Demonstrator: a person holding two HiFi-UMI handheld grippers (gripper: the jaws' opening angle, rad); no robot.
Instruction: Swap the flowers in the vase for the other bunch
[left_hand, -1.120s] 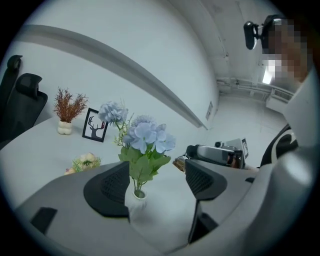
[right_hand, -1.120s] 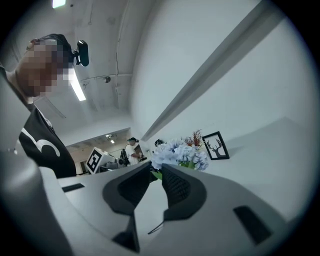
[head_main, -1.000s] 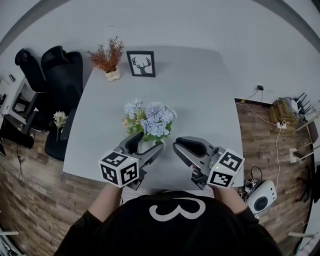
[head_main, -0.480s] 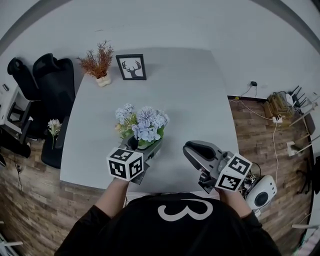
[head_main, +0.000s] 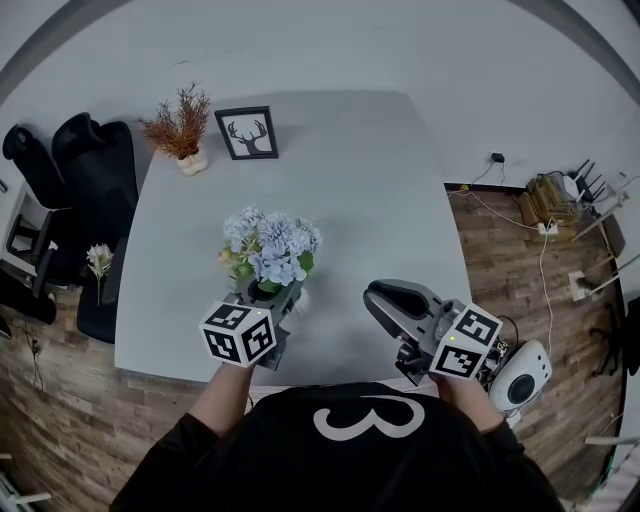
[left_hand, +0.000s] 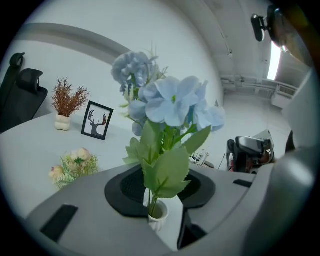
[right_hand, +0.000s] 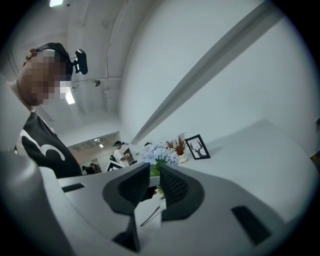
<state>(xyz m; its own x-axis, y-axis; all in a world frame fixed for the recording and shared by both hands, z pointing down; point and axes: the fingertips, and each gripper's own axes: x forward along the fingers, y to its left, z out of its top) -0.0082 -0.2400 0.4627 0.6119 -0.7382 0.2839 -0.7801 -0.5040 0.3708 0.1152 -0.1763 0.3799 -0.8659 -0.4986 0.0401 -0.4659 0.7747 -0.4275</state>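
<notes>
Blue flowers (head_main: 268, 245) stand in a small white vase (left_hand: 157, 217) on the grey table (head_main: 380, 180). My left gripper (head_main: 270, 292) reaches in from the near side. Its jaws have just been closing, and they now grip the vase from both sides below the green leaves (left_hand: 167, 170). A second small bunch with cream and pink blooms (left_hand: 75, 162) lies on the table just left of the vase. My right gripper (head_main: 372, 295) hovers apart to the right, level and empty. In the right gripper view (right_hand: 154, 172) its jaws show only a narrow gap.
A framed deer picture (head_main: 248, 133) and a dried reddish plant in a small pot (head_main: 178, 125) stand at the table's far left. Black chairs (head_main: 70, 170) are left of the table, one with a white flower (head_main: 98, 260). Cables (head_main: 560, 195) and a white device (head_main: 520, 375) are on the floor at right.
My left gripper moved forward around the vase and its jaws narrowed onto it. My right gripper drew away to the right.
</notes>
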